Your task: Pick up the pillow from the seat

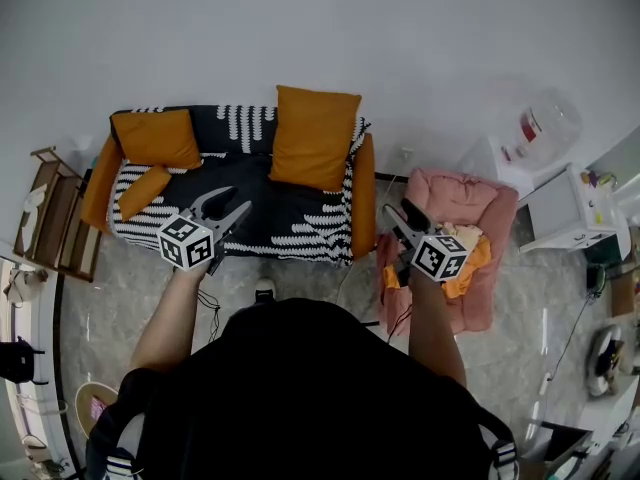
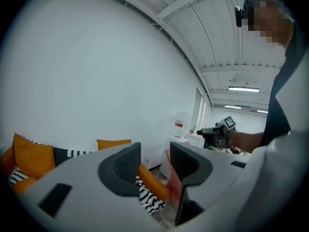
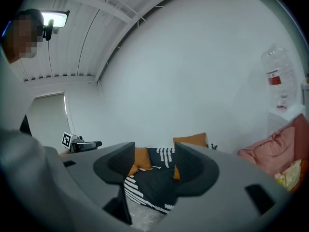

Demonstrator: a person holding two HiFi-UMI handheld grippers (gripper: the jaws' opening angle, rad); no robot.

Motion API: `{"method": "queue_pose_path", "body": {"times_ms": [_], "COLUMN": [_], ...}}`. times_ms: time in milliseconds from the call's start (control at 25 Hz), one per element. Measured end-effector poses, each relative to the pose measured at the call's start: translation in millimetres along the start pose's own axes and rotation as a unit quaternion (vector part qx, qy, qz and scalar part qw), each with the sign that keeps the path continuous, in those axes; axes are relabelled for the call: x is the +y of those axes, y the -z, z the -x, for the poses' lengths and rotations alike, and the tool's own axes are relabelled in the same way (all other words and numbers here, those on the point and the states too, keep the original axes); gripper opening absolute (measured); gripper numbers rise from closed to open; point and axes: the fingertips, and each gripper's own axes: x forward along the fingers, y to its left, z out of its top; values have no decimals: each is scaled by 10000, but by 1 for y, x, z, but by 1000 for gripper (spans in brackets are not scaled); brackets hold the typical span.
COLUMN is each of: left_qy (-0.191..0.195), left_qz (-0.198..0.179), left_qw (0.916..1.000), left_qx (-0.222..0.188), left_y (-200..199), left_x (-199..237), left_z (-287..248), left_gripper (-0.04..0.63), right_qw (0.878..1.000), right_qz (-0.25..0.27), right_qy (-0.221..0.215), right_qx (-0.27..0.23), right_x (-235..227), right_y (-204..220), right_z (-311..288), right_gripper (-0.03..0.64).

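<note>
A black sofa point(image 1: 300, 223) with white patterns and orange arms stands against the wall. A large orange pillow point(image 1: 314, 136) leans upright on its back at the right. A second orange pillow point(image 1: 157, 136) and a small orange bolster point(image 1: 143, 190) lie at its left end. My left gripper point(image 1: 225, 201) hovers over the seat's front, its jaws apart and empty. My right gripper point(image 1: 405, 211) hangs open and empty over the edge of a pink armchair point(image 1: 465, 198). In the right gripper view, the gripper point(image 3: 153, 166) frames the sofa and the large pillow point(image 3: 193, 140).
The pink armchair holds yellow and orange cloth point(image 1: 472, 258). A water dispenser point(image 1: 545, 123) and a white cabinet point(image 1: 565, 213) stand at the right. A wooden shelf point(image 1: 55, 218) is left of the sofa. A shoe point(image 1: 264, 289) and cables lie on the floor.
</note>
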Motion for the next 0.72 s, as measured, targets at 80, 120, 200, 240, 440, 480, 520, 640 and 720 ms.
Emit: {"method": "queue_pose_path", "body": {"times_ms": [80,120,200,240,440,480,520,640,720], "left_qy": [-7,-10,-2,10,109,127,145,198,233], "left_qz": [29,46,71,78,105,109,111,111,116], "left_qw": [10000,10000,10000,10000,9999,9999,9998,9997,9996], "left_qx": [10,10,6,5,24,31,38,71,96], "left_y": [1,1,0,-1,-4,-4,-4,-6,-7], "left_x": [9,13,23,26,42,46,49,60,67], "left_z": [0,-1,-2,-4,-14,-16,-18,-25,-30], "left_gripper": [193,193,193,193,193,193,193,193,193], "right_qw": [10000,10000,10000,10000,9999,9999,9999,9998,9996], "right_qz": [-14,-19,-29,-35,-65,-70,-74,-88,-110], "right_qy": [10,14,21,26,73,85,101,183,266], "right_qx": [22,38,61,67,78,79,81,87,77], "right_x": [1,2,4,4,4,4,4,0,-3], "right_y": [1,2,3,3,1,0,0,-1,-2], "right_z": [-7,-11,-19,-22,-35,-38,-40,-47,-52], "right_gripper": [261,261,261,261,261,261,261,261,261]}}
